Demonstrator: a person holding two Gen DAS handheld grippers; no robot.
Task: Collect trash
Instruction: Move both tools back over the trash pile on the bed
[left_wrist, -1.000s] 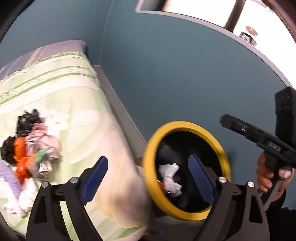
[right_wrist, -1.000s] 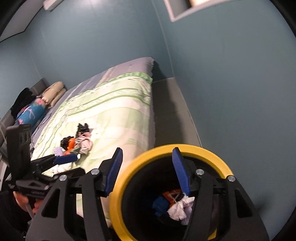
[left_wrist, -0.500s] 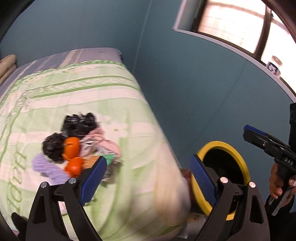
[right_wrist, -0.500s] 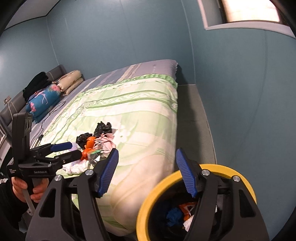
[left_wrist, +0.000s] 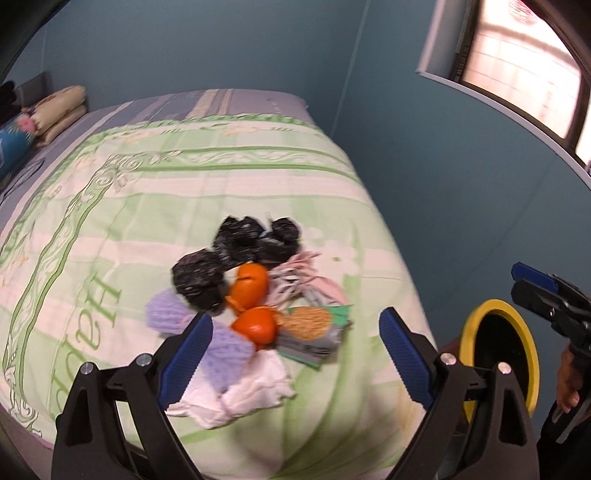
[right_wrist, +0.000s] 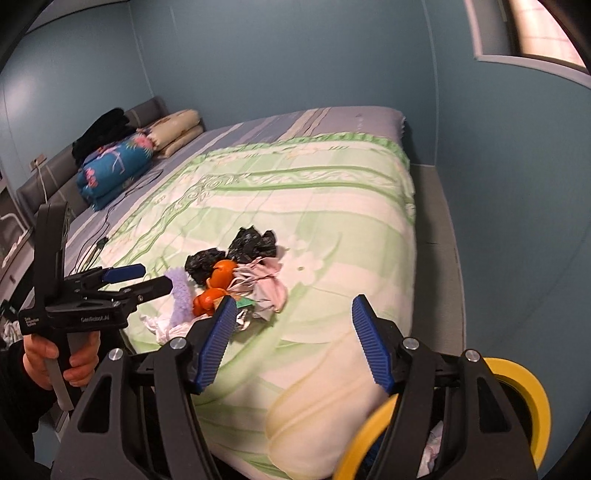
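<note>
Trash pile (left_wrist: 255, 310) now centred ahead of both grippers, no longer off at the left edge of view; lies on the green bedspread (left_wrist: 207, 206) near its foot edge, toward the corner beside the bin. Yellow-rimmed bin (left_wrist: 498, 354) shifted out to the right, off the bed's foot corner.

Left gripper (left_wrist: 295, 354) wide open, nothing between the blue pads, hovering over the pile without touching. Right gripper (right_wrist: 291, 343) just been opening, jaws apart, empty, above the bedspread's near edge.

Pile made up of black crumpled bags (left_wrist: 240, 254), orange peel (left_wrist: 253, 302), pink cloth (right_wrist: 264, 284), purple fuzzy piece (left_wrist: 199, 332), white tissue (left_wrist: 243, 395). Folded bedding (right_wrist: 118, 166) well apart at the head end.
</note>
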